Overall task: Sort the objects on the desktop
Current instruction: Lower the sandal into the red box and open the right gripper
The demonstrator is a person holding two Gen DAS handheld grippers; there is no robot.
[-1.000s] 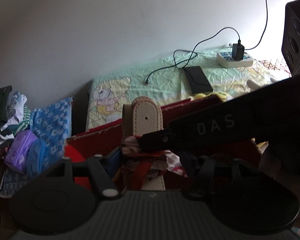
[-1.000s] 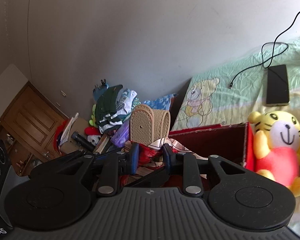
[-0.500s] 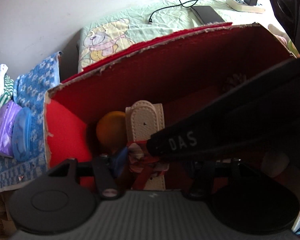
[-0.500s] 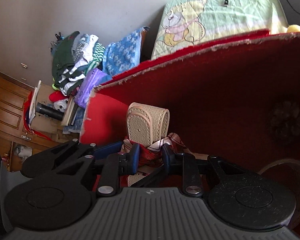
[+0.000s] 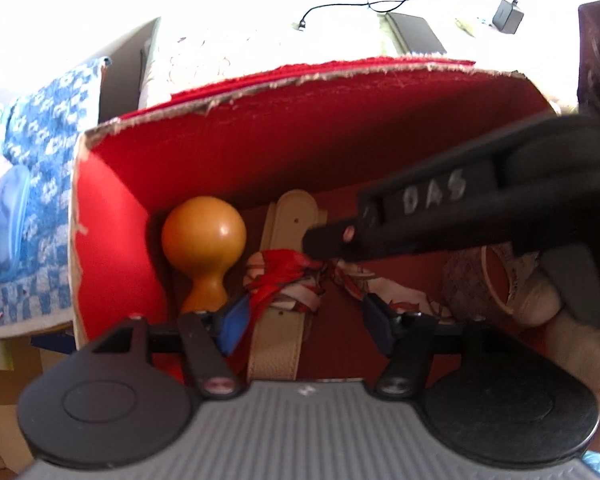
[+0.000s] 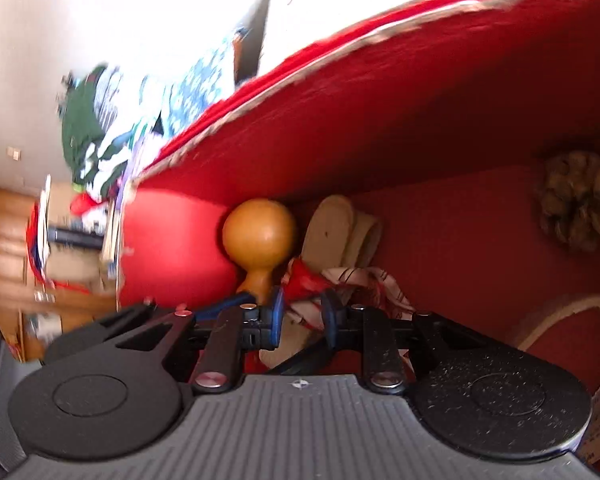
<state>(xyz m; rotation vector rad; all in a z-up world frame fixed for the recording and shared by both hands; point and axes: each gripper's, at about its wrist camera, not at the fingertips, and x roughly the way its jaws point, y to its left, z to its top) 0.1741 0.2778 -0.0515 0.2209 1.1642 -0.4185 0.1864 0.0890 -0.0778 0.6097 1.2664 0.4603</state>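
A beige belt (image 5: 288, 216) with a red-and-white scarf (image 5: 280, 276) knotted round it lies on the floor of a red box (image 5: 300, 136), beside an orange wooden gourd (image 5: 204, 236). My left gripper (image 5: 306, 320) straddles the bundle; its jaws are opening and the blue pads (image 5: 234, 320) stand wider than the belt. My right gripper (image 5: 324, 246) reaches in from the right. In the right wrist view that right gripper (image 6: 302, 316) is shut on the scarf (image 6: 312, 280), with the belt (image 6: 336, 228) and the gourd (image 6: 260, 236) just beyond.
A pine cone (image 6: 576, 200) and a roll of tape (image 6: 572, 320) lie at the box's right end. The box's far wall (image 6: 380, 112) rises close ahead. A hand (image 5: 580, 352) is at the right. Cloths (image 5: 40, 152) are piled left of the box.
Both grippers have dropped from above the box rim down into it, taking the belt and scarf to the floor beside the gourd. The left jaws stand wider now.
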